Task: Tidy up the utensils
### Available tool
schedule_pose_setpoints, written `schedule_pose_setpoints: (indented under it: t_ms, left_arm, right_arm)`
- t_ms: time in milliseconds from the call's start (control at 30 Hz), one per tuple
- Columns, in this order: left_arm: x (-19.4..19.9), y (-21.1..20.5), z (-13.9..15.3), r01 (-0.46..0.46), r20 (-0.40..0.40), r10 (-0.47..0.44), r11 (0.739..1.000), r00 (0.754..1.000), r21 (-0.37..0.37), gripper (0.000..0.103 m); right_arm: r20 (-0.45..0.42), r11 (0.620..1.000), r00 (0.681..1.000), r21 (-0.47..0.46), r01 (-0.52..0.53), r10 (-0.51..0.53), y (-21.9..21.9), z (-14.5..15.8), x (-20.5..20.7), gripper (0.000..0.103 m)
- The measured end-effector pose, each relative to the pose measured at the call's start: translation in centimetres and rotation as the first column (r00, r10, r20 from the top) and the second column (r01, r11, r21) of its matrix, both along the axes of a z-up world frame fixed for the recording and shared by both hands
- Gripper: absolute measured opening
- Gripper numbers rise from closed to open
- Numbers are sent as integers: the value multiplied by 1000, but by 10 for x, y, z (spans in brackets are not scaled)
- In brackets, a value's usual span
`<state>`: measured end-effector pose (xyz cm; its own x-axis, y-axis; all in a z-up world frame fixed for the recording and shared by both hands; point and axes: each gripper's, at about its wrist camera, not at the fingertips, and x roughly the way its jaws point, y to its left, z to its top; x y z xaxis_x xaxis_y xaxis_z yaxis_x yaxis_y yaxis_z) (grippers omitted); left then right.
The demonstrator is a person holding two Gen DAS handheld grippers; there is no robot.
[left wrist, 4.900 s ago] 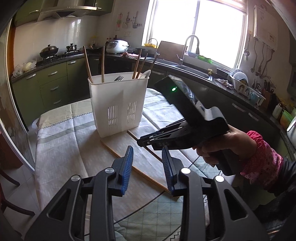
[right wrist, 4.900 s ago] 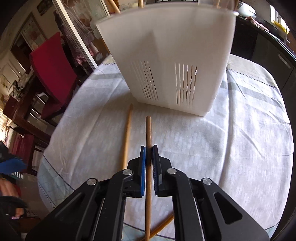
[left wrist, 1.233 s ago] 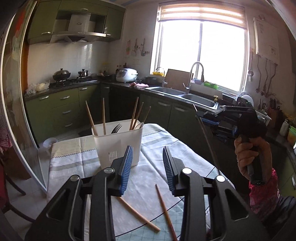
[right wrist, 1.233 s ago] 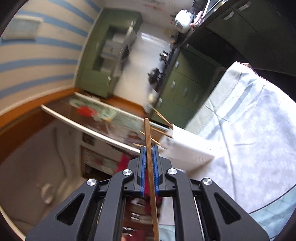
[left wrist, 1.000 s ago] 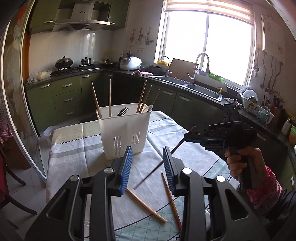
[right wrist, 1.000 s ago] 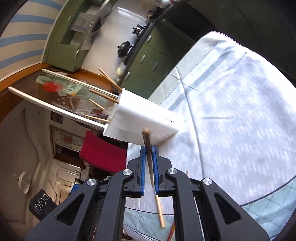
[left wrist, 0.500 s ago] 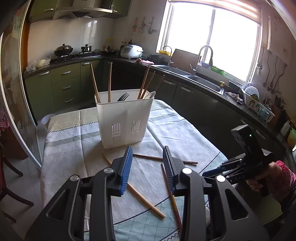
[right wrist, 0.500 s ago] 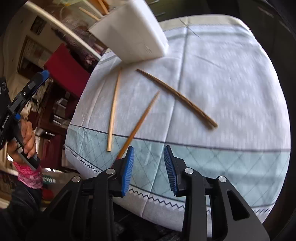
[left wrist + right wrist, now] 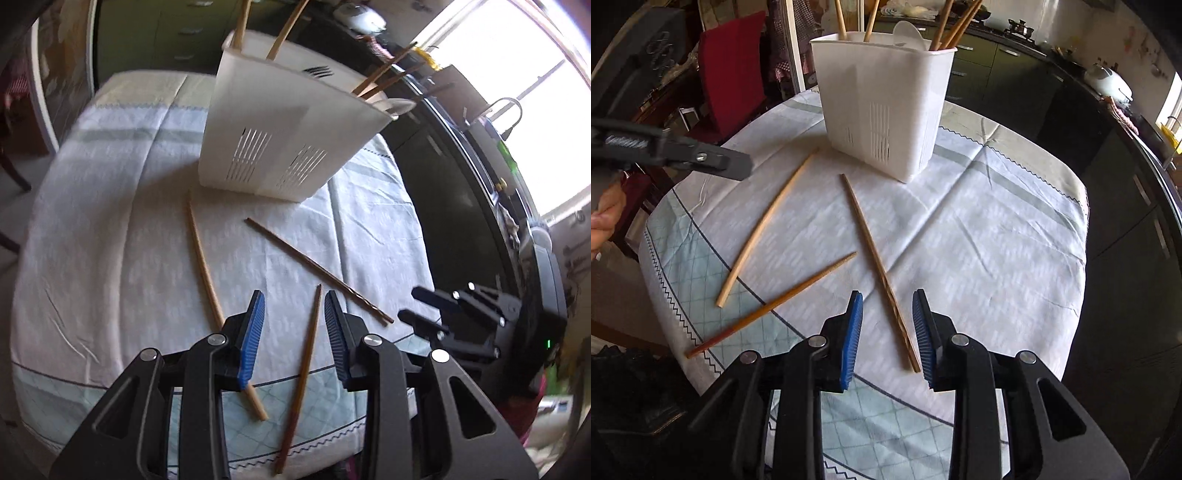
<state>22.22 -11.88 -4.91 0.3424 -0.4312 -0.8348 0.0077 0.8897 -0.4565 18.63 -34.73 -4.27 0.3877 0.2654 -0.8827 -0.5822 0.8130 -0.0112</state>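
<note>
Three chopsticks lie on the tablecloth in front of a white utensil caddy (image 9: 280,136) (image 9: 886,107) that holds several chopsticks, a fork and a spoon. My left gripper (image 9: 293,336) is open, low over a red-tipped chopstick (image 9: 306,350) (image 9: 775,301) that lies between its jaws. A pale bent chopstick (image 9: 205,266) (image 9: 764,225) lies to its left. My right gripper (image 9: 886,332) is open over the near end of a dark brown chopstick (image 9: 875,258) (image 9: 317,267). The right gripper also shows in the left wrist view (image 9: 417,308), the left one in the right wrist view (image 9: 738,166).
The round table (image 9: 1015,240) has a white and light-blue cloth, its edge close under both grippers. A red chair (image 9: 735,66) stands beyond the table. Dark green kitchen cabinets (image 9: 1015,85) and a counter run along the far side.
The right gripper has let go of the dark chopstick, which now lies on the cloth. Both grippers have come down low over the table, each open over a chopstick.
</note>
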Motion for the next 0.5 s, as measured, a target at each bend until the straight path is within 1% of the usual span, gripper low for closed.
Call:
schedule_pose_setpoints:
  t_ms: [67,133,200,267,367,500]
  left_arm:
    - [12,-10,-18,-101,-94,98,994,991,-31,32]
    - [21,-22,-31,-178,-134,172,983,976,-35,32]
    - [31,-34,-39,-236,-153,229,972,961,-23,32]
    - [40,-43,-47,-280,-168,275,960,947,-9,32]
    - [50,-53,-62,-330,-222,326,944,919,18,31]
    - [58,-61,-70,-369,-243,374,927,895,67,31]
  right_arm:
    - [1,1000,1000,23,18,-18,-16,1,-10,28]
    - [-1,998,1000,66,22,-22,-33,2,-21,28]
    - [-3,993,1000,111,24,-24,-50,1,-32,29]
    - [-10,988,1000,150,28,-27,-65,-3,-43,29]
    - [-15,980,1000,197,21,-19,-84,-6,-59,29]
    - [5,967,1000,255,-8,7,-104,-3,-77,29]
